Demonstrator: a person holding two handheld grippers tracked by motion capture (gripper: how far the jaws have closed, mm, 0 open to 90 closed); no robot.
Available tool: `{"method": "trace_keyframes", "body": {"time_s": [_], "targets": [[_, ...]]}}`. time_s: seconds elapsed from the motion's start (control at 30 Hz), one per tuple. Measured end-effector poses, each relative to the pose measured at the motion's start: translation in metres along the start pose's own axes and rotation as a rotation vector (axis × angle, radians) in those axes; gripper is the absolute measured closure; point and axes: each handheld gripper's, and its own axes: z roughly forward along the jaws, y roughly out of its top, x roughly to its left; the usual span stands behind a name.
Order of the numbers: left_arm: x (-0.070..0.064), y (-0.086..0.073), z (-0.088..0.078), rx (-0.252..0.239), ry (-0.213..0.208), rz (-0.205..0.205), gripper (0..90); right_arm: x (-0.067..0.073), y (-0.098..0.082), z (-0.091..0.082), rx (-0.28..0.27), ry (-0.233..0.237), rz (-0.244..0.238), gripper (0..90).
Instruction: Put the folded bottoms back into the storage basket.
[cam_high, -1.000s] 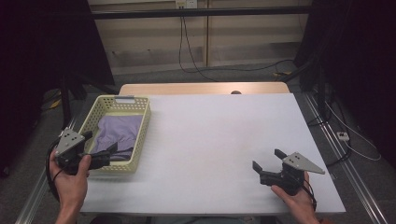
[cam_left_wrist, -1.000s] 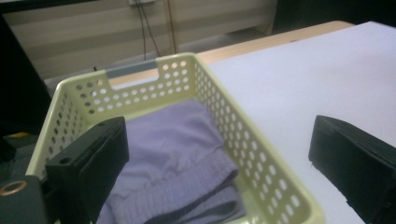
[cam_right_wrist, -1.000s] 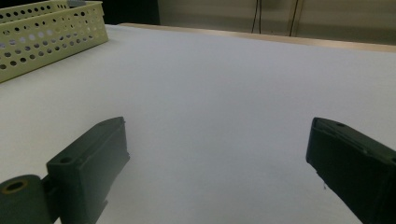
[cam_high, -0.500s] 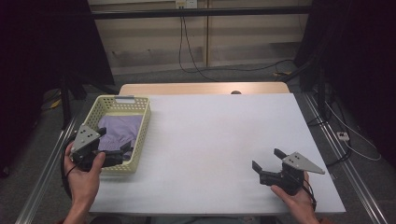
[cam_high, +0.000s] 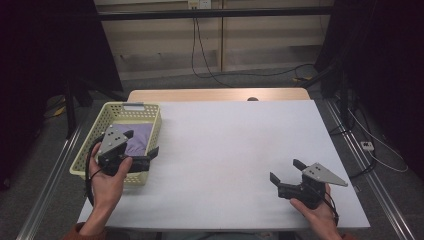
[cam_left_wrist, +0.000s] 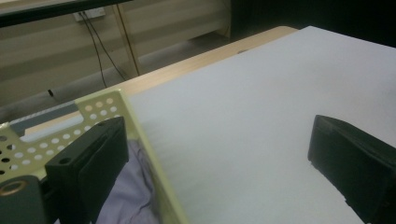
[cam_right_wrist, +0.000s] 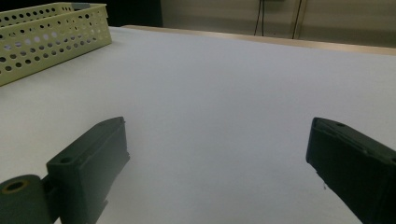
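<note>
At about 9 o'clock on the white desk (cam_high: 235, 150) sits a yellow basket (cam_high: 90, 150) with holes in its sides. A purple cloth (cam_high: 137, 136) lies inside it, down on the bottom.

The left hand-held gripper (cam_high: 142, 147) is right over the basket's near right side. Its jaws are spread wide and hold nothing. In the left gripper view, one jaw hangs over the cloth (cam_left_wrist: 135, 186) inside the basket (cam_left_wrist: 102, 109), and the other jaw hangs over the bare desk (cam_left_wrist: 243, 116) outside it. The basket wall runs between the two jaws. The jaws do not touch the cloth yet.

I think the step now is reaching in for the cloth. Next, the left hand-held gripper should move a bit toward 9 o'clock so both jaws are inside the basket. Then it should dip down onto the cloth and squeeze a fold of it. The cloth is soft and flat, so it needs a good pinch. The wall is close, so a jaw could bump it and push the basket.

Over at about 5 o'clock, the right hand-held gripper (cam_high: 287, 172) waits low over the bare desk, well away from the basket. Its jaws are spread wide too and hold nothing. In the right gripper view, the basket (cam_right_wrist: 51, 37) is far off at the top left.
</note>
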Motion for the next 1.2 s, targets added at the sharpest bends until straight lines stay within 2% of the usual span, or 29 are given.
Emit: {"method": "trace_keyframes", "body": {"time_s": [0.27, 0.4, 0.47, 0.63, 0.77, 1.07, 1.13, 1.2], "targets": [[-0.016, 0.000, 0.022, 0.029, -0.043, 0.038, 4.9, 0.000, 0.000, 0.000, -0.001, 0.004, -0.001, 5.4], [-0.024, 0.000, 0.030, 0.017, -0.049, 0.037, 5.3, 0.000, 0.000, 0.000, 0.003, 0.008, -0.003, 5.4], [-0.026, -0.001, 0.036, 0.021, -0.081, 0.034, 5.1, 0.000, 0.000, 0.001, 0.002, 0.008, -0.002, 5.4], [-0.034, 0.000, 0.045, 0.024, -0.119, 0.020, 5.2, 0.000, 0.000, 0.001, 0.003, 0.009, -0.004, 5.4], [-0.041, 0.000, 0.051, 0.030, -0.109, 0.034, 5.3, 0.000, 0.000, 0.001, 0.005, 0.010, -0.004, 5.4], [-0.055, -0.009, 0.069, 0.051, -0.170, 0.022, 5.3, 0.000, 0.000, 0.001, 0.004, 0.013, -0.002, 5.4], [-0.056, -0.011, 0.071, 0.053, -0.183, 0.003, 5.4, 0.000, 0.000, 0.001, 0.004, 0.014, -0.003, 5.4], [-0.059, -0.014, 0.072, 0.055, -0.156, 0.033, 5.5, -0.001, 0.000, 0.001, 0.002, 0.015, -0.002, 5.4]]}}
